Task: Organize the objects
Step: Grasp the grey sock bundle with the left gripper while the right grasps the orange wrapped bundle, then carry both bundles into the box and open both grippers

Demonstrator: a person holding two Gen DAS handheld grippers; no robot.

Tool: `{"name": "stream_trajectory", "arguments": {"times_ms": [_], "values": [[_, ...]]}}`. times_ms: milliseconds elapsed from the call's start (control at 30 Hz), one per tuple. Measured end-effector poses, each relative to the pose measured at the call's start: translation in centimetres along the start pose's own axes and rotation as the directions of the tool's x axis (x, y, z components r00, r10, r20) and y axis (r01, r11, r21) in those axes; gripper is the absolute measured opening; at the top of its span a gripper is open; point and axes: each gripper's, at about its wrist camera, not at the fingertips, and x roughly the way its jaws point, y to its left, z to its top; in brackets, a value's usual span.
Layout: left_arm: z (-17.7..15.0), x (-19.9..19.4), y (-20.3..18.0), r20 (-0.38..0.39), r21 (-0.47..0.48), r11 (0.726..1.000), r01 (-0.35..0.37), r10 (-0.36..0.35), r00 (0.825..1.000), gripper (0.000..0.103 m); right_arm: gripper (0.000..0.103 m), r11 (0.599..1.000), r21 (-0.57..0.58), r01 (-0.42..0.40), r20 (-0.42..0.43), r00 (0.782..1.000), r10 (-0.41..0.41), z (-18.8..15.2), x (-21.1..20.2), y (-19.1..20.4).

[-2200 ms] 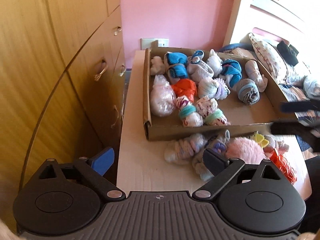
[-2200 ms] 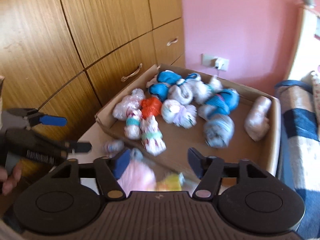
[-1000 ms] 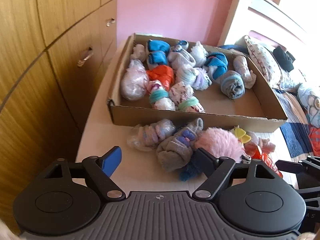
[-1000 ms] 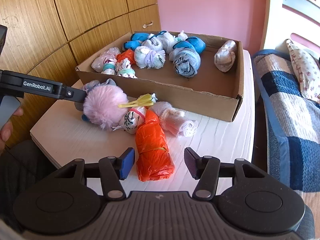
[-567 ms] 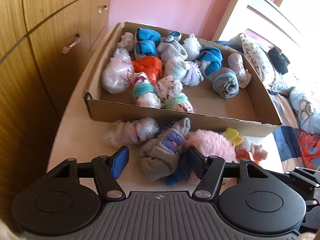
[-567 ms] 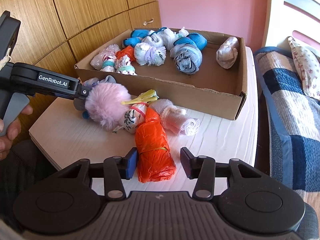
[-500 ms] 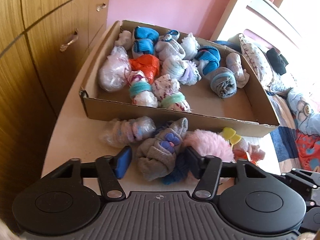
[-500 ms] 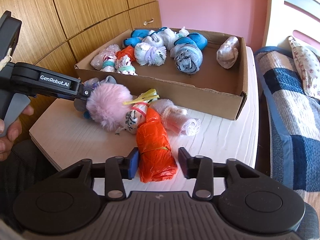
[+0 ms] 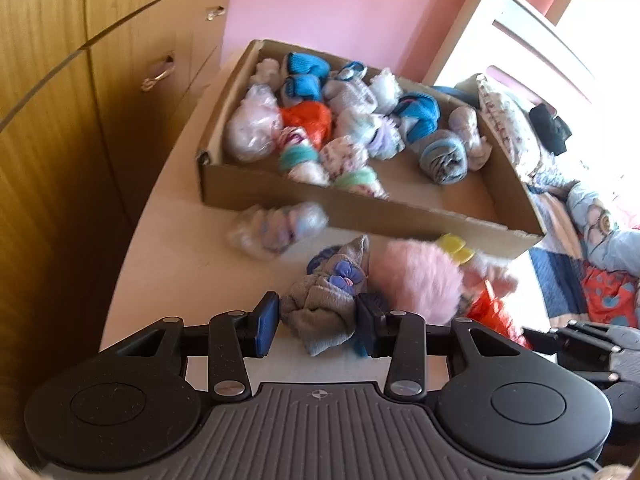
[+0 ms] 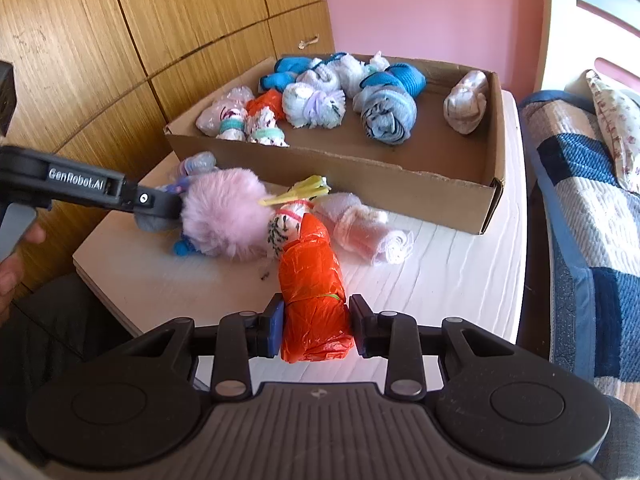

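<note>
Gripping a grey sock bundle (image 9: 320,312) at the lower middle of the left wrist view, the left gripper (image 9: 318,322) clamped on it, blue pad (image 9: 267,322) pressing its left side and black pad (image 9: 369,318) its right. Sitting just right of it, touching, a pink fluffy ball (image 9: 420,276). Lying above, near the box front, a pale plastic-wrapped bundle (image 9: 280,228), apart from the tongs. Squeezing an orange bag roll (image 10: 314,300) at the lower middle of the right wrist view, the right gripper (image 10: 316,328) closed on its near end, both pads touching it. Resting on the white table (image 10: 440,280), a rolled pink towel (image 10: 360,228) just right of the orange roll. Filling the upper middle, a cardboard box (image 10: 400,188) holding many rolled socks.
</note>
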Motion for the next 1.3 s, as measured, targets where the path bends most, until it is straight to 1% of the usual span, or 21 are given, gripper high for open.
{"name": "stream_trajectory", "arguments": {"times_ms": [100, 300, 433, 500, 567, 600, 700, 900, 967, 1067, 1167, 1267, 1300], "values": [[-0.3, 0.2, 0.5, -0.006, -0.009, 1.000, -0.010, 0.009, 1.000, 0.050, 0.030, 1.000, -0.010, 0.005, -0.006, 1.000, -0.005, 0.1, 0.1, 0.1], [0.1, 0.7, -0.1, -0.002, 0.049, 0.998, -0.032, 0.032, 0.999, 0.052, 0.031, 1.000, -0.015, 0.014, -0.009, 1.000, -0.014, 0.2, 0.1, 0.4], [0.4, 1.6, -0.6, -0.004, 0.105, 0.993, -0.060, 0.060, 0.998, 0.060, 0.032, 1.000, -0.024, 0.020, -0.010, 1.000, -0.020, 0.3, 0.3, 0.4], [0.4, 2.0, -0.7, -0.003, 0.133, 0.988, -0.073, 0.074, 0.997, 0.058, 0.032, 0.999, -0.025, 0.022, -0.009, 1.000, -0.023, 0.3, 0.3, 0.4], [0.3, 2.1, -1.0, -0.003, 0.153, 0.985, -0.077, 0.078, 0.997, 0.050, 0.031, 0.999, -0.026, 0.026, -0.009, 1.000, -0.026, 0.3, 0.3, 0.4], [0.3, 2.0, -1.0, -0.005, 0.155, 0.985, -0.073, 0.074, 0.997, 0.048, 0.030, 0.999, -0.026, 0.025, -0.009, 1.000, -0.026, 0.4, 0.2, 0.4], [0.3, 1.2, -1.4, 0.009, 0.161, 0.983, -0.085, 0.085, 0.996, 0.047, 0.029, 0.999, -0.031, 0.022, 0.006, 1.000, -0.022, 0.5, -0.2, 0.5], [1.2, -1.8, -1.8, 0.054, 0.136, 0.989, -0.058, 0.051, 0.997, 0.047, 0.029, 1.000, 0.016, -0.003, 0.060, 0.998, 0.003, 0.9, -2.0, -0.2], [1.9, -2.7, -2.4, 0.069, 0.142, 0.989, -0.048, 0.038, 0.997, 0.047, 0.029, 0.999, 0.036, -0.013, 0.082, 0.997, 0.010, 1.2, -2.8, -0.5], [3.9, -3.7, -4.0, 0.094, 0.155, 0.988, -0.015, 0.000, 0.996, 0.047, 0.029, 0.999, 0.044, -0.018, 0.122, 0.992, 0.013, 2.6, -4.2, -0.9], [6.0, -3.4, -5.9, 0.094, 0.172, 0.985, 0.021, -0.038, 0.995, 0.047, 0.029, 0.999, 0.042, -0.017, 0.166, 0.986, 0.010, 5.1, -5.4, -1.5], [8.0, -1.9, -8.1, 0.090, 0.203, 0.979, 0.035, -0.054, 0.994, 0.047, 0.029, 0.999, 0.039, 0.012, 0.183, 0.983, -0.019, 7.6, -5.4, -2.7], [8.7, -1.0, -8.8, 0.076, 0.208, 0.977, 0.040, -0.057, 0.995, 0.047, 0.029, 0.999, 0.041, 0.020, 0.181, 0.983, -0.027, 8.5, -5.1, -3.3]]}}
